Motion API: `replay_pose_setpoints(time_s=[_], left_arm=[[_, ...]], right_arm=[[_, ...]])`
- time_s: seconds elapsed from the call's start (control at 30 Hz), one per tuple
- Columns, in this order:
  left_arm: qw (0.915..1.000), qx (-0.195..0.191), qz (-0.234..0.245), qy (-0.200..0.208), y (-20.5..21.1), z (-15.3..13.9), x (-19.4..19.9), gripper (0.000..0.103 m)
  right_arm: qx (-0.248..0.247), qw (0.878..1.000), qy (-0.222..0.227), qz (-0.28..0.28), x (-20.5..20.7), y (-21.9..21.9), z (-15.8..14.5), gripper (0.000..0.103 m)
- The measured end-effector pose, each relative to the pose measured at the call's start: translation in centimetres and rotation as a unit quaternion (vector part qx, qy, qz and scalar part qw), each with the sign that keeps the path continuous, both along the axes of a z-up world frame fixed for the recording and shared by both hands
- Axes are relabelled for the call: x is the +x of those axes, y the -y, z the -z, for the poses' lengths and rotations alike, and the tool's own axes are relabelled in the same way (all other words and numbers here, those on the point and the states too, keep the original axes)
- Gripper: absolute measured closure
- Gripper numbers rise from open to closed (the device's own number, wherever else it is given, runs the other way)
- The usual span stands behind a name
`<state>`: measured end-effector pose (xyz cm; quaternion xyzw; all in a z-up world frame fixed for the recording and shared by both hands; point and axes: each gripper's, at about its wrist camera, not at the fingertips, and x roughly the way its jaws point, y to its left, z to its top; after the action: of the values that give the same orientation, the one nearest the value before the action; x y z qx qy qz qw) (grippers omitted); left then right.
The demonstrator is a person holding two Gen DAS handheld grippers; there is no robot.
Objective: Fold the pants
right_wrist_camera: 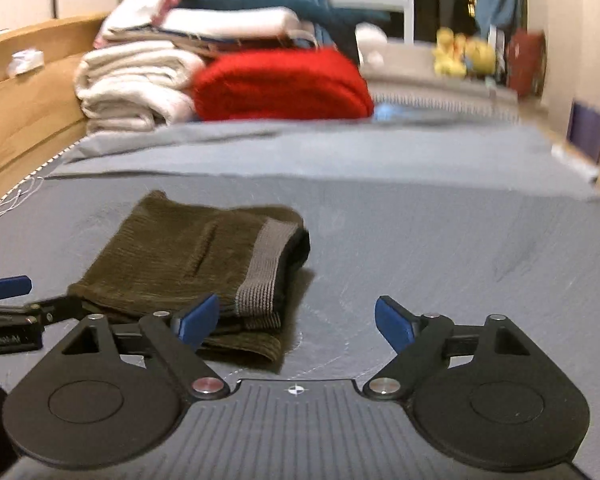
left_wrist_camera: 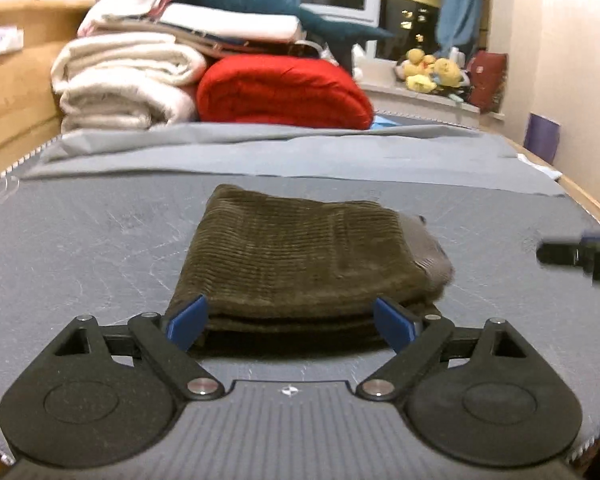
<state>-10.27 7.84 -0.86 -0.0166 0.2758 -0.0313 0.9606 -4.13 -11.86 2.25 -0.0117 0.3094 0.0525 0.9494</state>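
Two grippers face a grey bed surface (left_wrist_camera: pixel 80 248) where the pants (left_wrist_camera: pixel 300 264) lie folded into a compact, layered bundle of dark olive corduroy.

Farthest left, a wooden bed frame (left_wrist_camera: pixel 8 92) runs along the edge. Beside it sits a stack of folded cream blankets (left_wrist_camera: pixel 124 88) with more folded linens (left_wrist_camera: pixel 228 24) and a teal cloth on top, and next to that a rolled red blanket (left_wrist_camera: pixel 284 92). A loose grey sheet (left_wrist_camera: pixel 260 152) lies crumpled between those piles and the pants.

In the left wrist view, the left gripper (left_wrist_camera: pixel 291 325) has its blue-padded fingers spread wide, one at each near corner of the bundle, so the stacked fold edges sit between them. Whether the pads actually touch the cloth is hard to judge from this low angle; they are not clamped on it.

In the right wrist view, the pants (right_wrist_camera: pixel 188 260) lie left of centre, with a grey ribbed waistband (right_wrist_camera: pixel 264 268) running along their right-hand end. The right gripper (right_wrist_camera: pixel 297 323) is also spread wide: its left fingertip overlaps the near right corner of the bundle, while the right fingertip stands over bare surface, apart from the cloth. Part of the left gripper (right_wrist_camera: pixel 8 286) shows at that view's left edge.

Farther right, yellow plush toys (left_wrist_camera: pixel 432 68) and a red bag rest on the windowsill (left_wrist_camera: pixel 416 94), under blue curtains (left_wrist_camera: pixel 460 4).
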Motion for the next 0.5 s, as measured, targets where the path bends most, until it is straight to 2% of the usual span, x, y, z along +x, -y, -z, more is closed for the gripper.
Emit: replay_pose_setpoints(time_s=[0.07,0.13,0.23,0.27,0.33,0.37,0.43,0.5], left_arm=[[0.9997,0.021,-0.001,0.011,0.8,-0.1,-1.8,0.01],[0.999,0.042,-0.015,0.004,1.5,0.1,-2.5,0.01],[0.9992,0.029,-0.026,-0.002,1.3,-0.3,-2.8,0.01],[0.9992,0.024,-0.032,-0.006,1.1,-0.5,-2.9,0.01],[0.999,0.017,-0.036,-0.019,0.3,-0.5,-3.0,0.008],[0.9987,0.017,-0.04,-0.026,0.0,-0.3,-3.1,0.001],[0.9983,0.019,-0.043,-0.033,-0.2,0.1,-3.5,0.001],[0.9983,0.021,-0.041,-0.036,-0.4,0.4,-3.7,0.001]], right_arm=[[-0.003,1.0,0.025,0.001,-1.9,-0.2,-1.2,0.014],[-0.002,0.999,0.047,0.009,-3.5,-0.3,-2.0,0.011],[-0.011,0.997,0.071,0.014,-5.7,-0.4,-1.6,0.009],[-0.017,0.997,0.072,0.016,-6.4,-0.5,-1.0,0.009],[-0.017,0.998,0.047,0.023,-6.7,-0.7,0.4,0.009],[0.001,0.999,0.033,0.03,-6.4,-0.7,0.5,0.009],[0.027,0.998,0.043,0.021,-6.2,-1.2,0.6,0.009],[0.004,0.999,0.042,0.01,-5.5,-2.4,1.3,0.009]])
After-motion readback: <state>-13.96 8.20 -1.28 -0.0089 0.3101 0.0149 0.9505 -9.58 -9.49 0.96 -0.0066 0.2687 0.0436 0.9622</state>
